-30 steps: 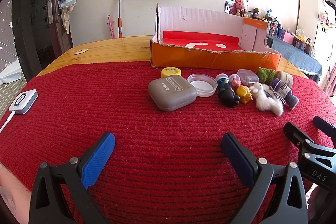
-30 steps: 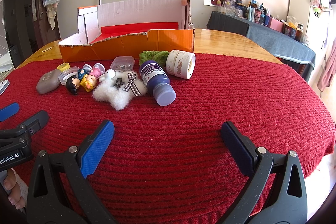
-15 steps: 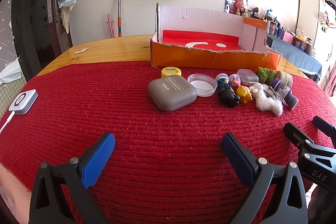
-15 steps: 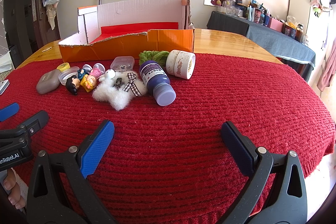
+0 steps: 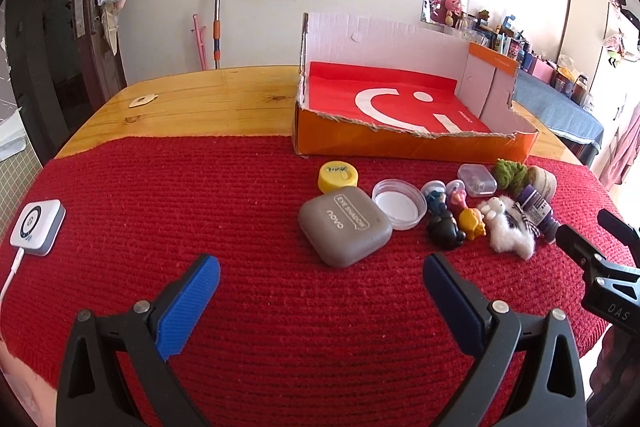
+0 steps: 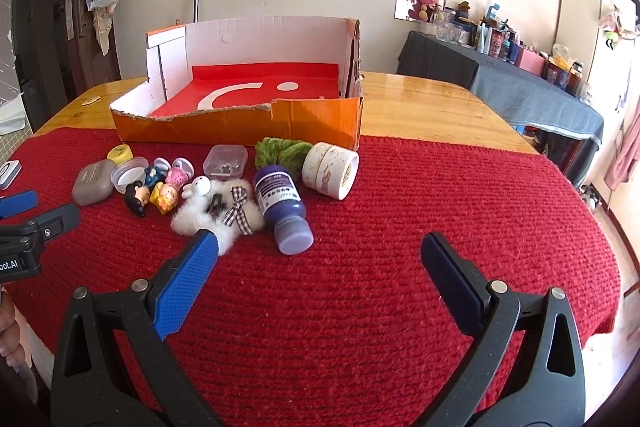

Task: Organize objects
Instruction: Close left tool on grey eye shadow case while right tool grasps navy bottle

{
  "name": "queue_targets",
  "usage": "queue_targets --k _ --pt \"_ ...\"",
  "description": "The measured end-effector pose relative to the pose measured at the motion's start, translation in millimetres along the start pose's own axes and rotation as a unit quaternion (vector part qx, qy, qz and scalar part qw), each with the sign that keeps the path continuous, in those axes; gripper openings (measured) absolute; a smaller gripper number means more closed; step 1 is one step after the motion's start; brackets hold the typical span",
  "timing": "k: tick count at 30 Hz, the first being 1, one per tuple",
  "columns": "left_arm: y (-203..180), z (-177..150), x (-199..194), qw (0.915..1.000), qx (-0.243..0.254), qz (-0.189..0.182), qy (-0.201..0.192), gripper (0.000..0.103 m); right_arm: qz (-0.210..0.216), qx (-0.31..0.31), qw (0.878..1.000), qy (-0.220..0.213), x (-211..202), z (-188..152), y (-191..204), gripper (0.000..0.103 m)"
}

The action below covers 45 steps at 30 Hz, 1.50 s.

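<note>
- Presently, the left gripper [image 5: 320,279] is hovering over the red cloth [image 5: 200,187] with its jaws spread wide and nothing between them.
- The right gripper [image 6: 318,255] is likewise gaping wide and gripping nothing; its left finger [image 6: 188,283] is sitting just in front of the white plush [image 6: 212,213], and contact cannot be confirmed.
- The orange box [image 6: 240,123] is standing on the table [image 6: 432,107] at the cloth's far edge, its red floor showing bare.
- All loose items are lying in a row just in front of the box.
- At the box's left end, the grey case [image 5: 344,225] is lying flat, with the yellow cap [image 5: 338,177] and clear lid [image 5: 398,203] just beside it.
- Before the box's middle, small figurines [image 6: 160,187] are clustering near a clear case [image 6: 225,159].
- The purple bottle [image 6: 282,207] is lying on its side, cap toward the camera, with the plush at its left.
- At the box's right end, the green fuzzy item [image 6: 280,153] and the tape rolls [image 6: 330,171] are resting together.
- Well left of the box, a white device [image 5: 38,221] is lying at the cloth's edge.
</note>
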State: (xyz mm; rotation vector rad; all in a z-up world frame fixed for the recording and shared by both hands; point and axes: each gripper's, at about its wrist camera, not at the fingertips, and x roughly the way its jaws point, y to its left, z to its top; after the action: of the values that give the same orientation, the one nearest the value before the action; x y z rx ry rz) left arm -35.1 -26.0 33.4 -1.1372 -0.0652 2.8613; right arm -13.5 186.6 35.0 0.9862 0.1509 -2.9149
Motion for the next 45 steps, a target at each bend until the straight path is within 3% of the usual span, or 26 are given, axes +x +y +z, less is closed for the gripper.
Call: queue_targets --k 8,16,28,37,41,45 --pt "8 25 21 0.9976 0.012 -0.041 0.054 0.103 0.004 -0.027 0.999 0.036 22 25 -6 0.103" --pt "5 27 46 0.9952 0.018 -0.020 0.094 0.103 0.020 -0.029 0.996 0.080 42 28 -5 0.103" --pt "28 25 42 0.9939 0.021 0.005 0.108 0.103 0.026 -0.026 0.995 0.097 48 29 -8 0.103" --pt "15 32 46 0.9945 0.034 0.007 0.099 0.099 0.033 -0.013 0.994 0.102 50 29 -13 0.103" --pt "16 33 58 0.9935 0.025 0.005 0.111 0.094 0.048 0.001 0.993 0.109 53 29 -15 0.099" --pt "15 32 58 0.9947 0.021 0.001 0.101 0.092 0.067 0.014 0.991 0.114 57 29 -14 0.084"
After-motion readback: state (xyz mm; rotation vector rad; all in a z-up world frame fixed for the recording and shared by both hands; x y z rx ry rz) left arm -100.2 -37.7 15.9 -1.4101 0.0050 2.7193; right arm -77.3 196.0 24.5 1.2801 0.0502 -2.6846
